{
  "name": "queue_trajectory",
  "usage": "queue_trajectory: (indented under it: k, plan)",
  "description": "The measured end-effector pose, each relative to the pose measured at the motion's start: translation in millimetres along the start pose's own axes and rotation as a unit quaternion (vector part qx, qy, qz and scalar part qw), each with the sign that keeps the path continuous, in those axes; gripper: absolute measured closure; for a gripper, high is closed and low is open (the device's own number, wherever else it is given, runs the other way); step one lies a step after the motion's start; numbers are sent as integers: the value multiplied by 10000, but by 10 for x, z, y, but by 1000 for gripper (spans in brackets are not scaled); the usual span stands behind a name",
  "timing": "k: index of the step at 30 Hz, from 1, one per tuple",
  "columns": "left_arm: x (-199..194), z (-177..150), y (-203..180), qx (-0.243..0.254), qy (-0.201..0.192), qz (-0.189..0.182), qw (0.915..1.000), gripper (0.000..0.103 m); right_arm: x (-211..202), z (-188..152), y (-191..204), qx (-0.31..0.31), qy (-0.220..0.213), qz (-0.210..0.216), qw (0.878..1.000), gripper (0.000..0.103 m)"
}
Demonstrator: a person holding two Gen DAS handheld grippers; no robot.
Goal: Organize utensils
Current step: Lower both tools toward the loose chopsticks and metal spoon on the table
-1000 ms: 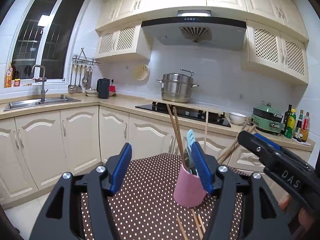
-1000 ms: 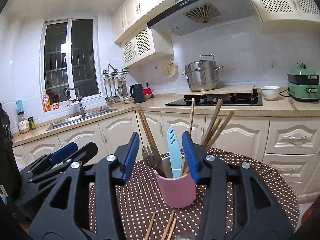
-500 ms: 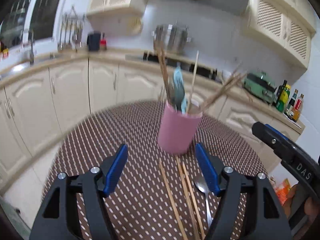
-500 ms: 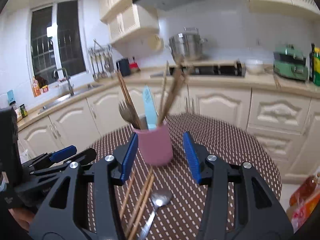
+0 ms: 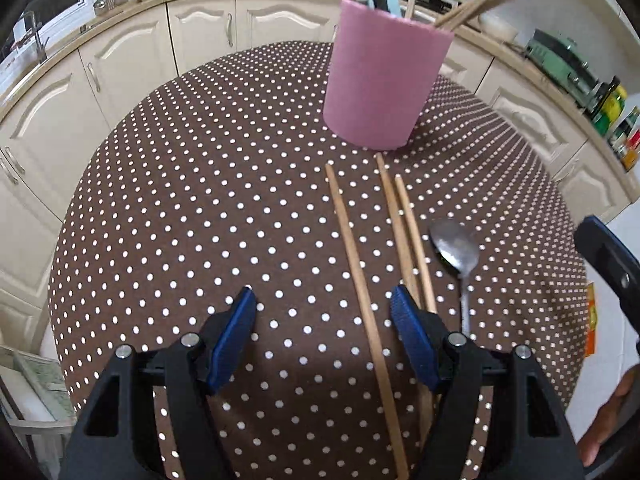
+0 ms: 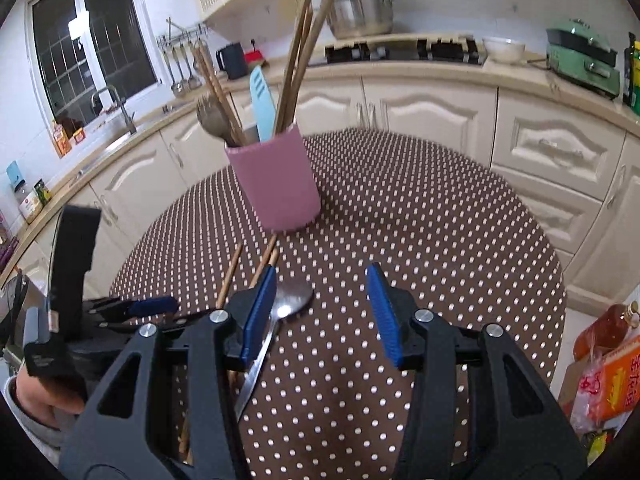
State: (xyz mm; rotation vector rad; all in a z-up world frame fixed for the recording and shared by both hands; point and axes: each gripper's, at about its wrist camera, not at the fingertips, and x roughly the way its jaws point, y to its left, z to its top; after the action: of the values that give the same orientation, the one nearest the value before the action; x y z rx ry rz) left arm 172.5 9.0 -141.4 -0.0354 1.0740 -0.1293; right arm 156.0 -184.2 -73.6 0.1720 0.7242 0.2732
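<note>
A pink utensil cup point(image 5: 386, 80) point(image 6: 276, 182) stands on the brown polka-dot table point(image 5: 200, 220) point(image 6: 440, 220), holding chopsticks, a fork and a light blue knife point(image 6: 262, 104). Three wooden chopsticks point(image 5: 360, 276) point(image 6: 230, 276) and a metal spoon point(image 5: 458, 252) point(image 6: 290, 304) lie on the cloth in front of the cup. My left gripper point(image 5: 324, 312) is open and empty above the near ends of the chopsticks. My right gripper point(image 6: 320, 300) is open and empty above the table, its left finger beside the spoon. The left gripper also shows in the right wrist view point(image 6: 132, 310).
Cream kitchen cabinets and a countertop point(image 6: 400, 92) curve behind the table, with a sink point(image 6: 116, 120), kettle, hob with a steel pot point(image 6: 360, 12) and a green appliance point(image 6: 580, 56). Bags and a bottle point(image 6: 600, 344) lie on the floor at the right of the table.
Both grippers have tilted down and lowered toward the table. The cup has slid up in both views and the loose chopsticks and spoon now lie close under the fingers.
</note>
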Motion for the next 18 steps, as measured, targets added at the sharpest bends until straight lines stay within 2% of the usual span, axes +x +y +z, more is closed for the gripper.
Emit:
queue_trajectory:
  k: [7,13,15,18]
  plan:
    - [177,126,-207,379,177,427,9982,34,27,-47,-20,14,156,28,9999,56]
    - [251,242,-216,331,301,429,9981,35,55,-24,2,-18,388,83,9992,56]
    - [239,222,-222,339,261,453,9981,36,87,-20,9,-28,506,125,9986,56]
    - [209,201,-221,369,201,444,9981,46,134,-19,10,-33,671,98,9977,56]
